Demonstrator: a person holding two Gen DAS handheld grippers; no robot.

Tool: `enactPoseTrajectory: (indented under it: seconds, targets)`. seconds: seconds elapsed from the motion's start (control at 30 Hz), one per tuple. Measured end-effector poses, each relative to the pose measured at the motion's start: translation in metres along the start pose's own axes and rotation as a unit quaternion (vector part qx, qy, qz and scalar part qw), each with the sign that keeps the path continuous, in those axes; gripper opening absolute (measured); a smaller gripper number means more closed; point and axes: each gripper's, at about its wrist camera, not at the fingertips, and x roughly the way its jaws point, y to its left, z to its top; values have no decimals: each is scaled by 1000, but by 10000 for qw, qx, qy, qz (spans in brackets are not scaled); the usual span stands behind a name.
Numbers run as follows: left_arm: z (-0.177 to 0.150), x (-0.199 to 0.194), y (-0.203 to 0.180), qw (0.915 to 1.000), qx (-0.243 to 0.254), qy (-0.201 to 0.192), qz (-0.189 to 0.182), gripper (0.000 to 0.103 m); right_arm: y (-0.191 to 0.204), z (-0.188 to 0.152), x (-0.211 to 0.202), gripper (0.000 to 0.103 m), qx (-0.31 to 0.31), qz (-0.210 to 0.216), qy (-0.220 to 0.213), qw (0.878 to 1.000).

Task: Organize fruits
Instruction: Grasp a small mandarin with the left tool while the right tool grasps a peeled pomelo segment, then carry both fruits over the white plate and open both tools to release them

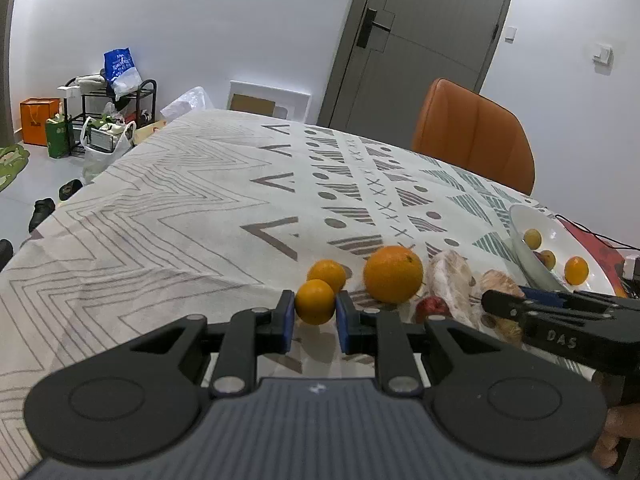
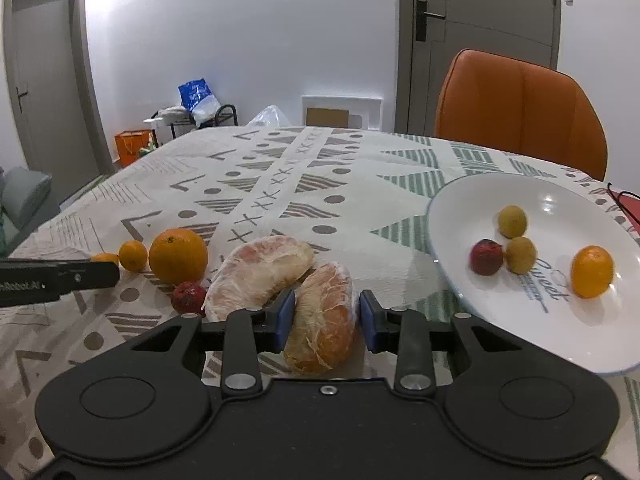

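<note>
A patterned tablecloth [image 2: 280, 184] covers the table, with an orange chair [image 2: 520, 112] behind the white plate [image 2: 460, 216], which is taken as landmark. On the plate, four small fruits are seen. Left of the plate, two peeled pomelo segments lie touching; the nearer segment [image 2: 320, 320] is bracketed by the right gripper [image 2: 327, 320], its jaws apart, contact not certain. Farther left, beyond the large orange [image 2: 178, 256], a small orange [image 1: 315, 302] is clamped in the left gripper [image 1: 316, 314]. Risks are judged: the soft segment may be crushed or slip sideways; the round orange may roll out if pressure is eased.
</note>
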Motion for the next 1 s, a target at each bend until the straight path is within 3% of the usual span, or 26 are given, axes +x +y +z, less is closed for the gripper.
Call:
enactPoseTrajectory:
  seconds: [1.0]
  targets:
    - [7, -1, -72, 9969, 470, -147, -621, 20, -48, 0, -59, 33, 535, -224, -640, 9963]
